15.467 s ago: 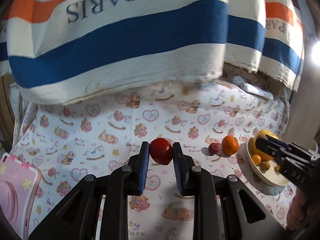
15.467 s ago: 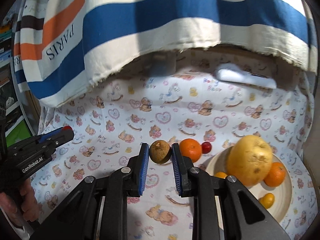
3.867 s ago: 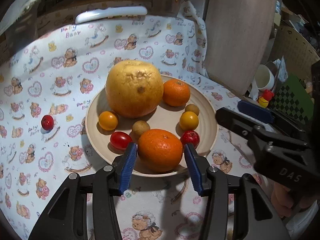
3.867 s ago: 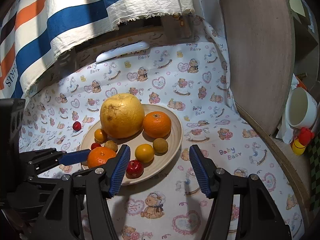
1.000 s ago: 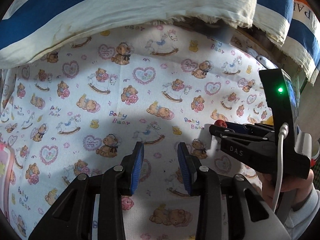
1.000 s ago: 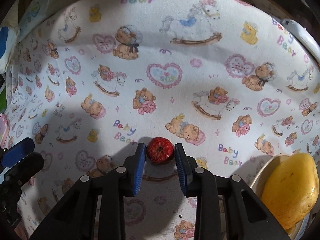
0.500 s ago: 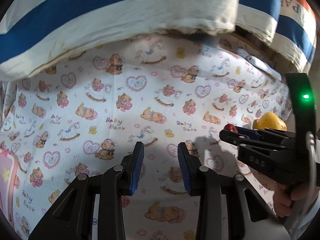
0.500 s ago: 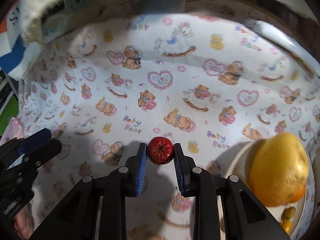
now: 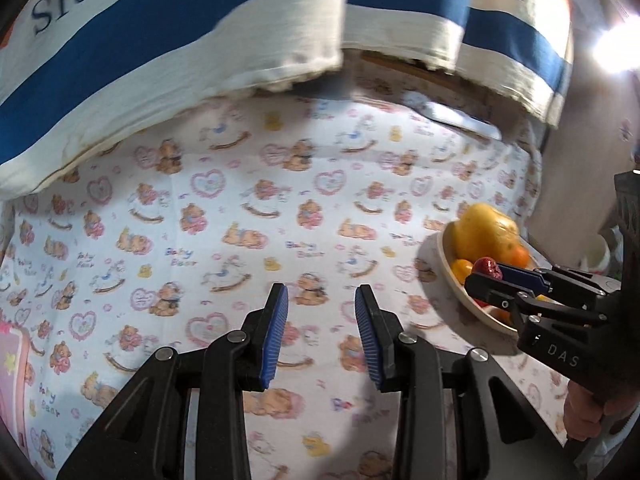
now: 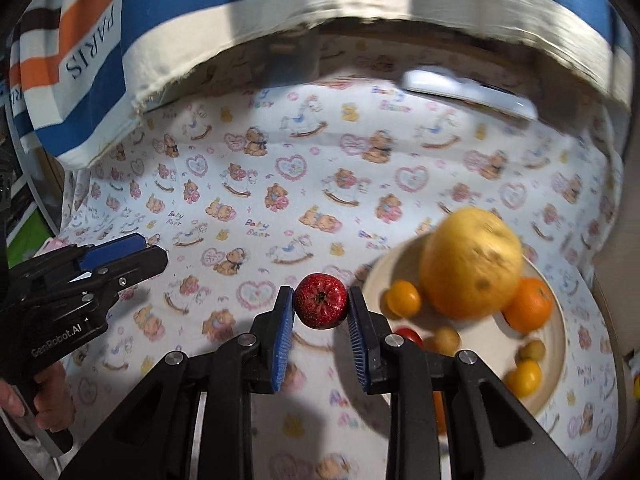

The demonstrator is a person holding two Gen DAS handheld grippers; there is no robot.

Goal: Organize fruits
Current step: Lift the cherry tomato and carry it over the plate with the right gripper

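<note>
My right gripper (image 10: 320, 300) is shut on a small red fruit (image 10: 320, 306) and holds it above the bear-print cloth, just left of the beige plate (image 10: 480, 344). On the plate lie a big yellow grapefruit (image 10: 472, 264), an orange (image 10: 528, 306) and several small yellow, red and brown fruits. In the left wrist view the right gripper (image 9: 480, 276) shows the red fruit (image 9: 487, 267) over the plate's near rim (image 9: 444, 264). My left gripper (image 9: 322, 296) hangs over bare cloth, its jaws apart with nothing between them.
A blue, white and orange striped cloth (image 10: 280, 8) printed "PARIS" overhangs the back of the table. A white oblong object (image 10: 468, 94) lies at the back right. A pink item (image 9: 12, 368) sits at the left edge. A brown panel (image 9: 580, 168) borders the right side.
The right gripper has carried the red fruit up and to the right, so the plate now lies beside it. The left gripper drifted back, its jaws unchanged.
</note>
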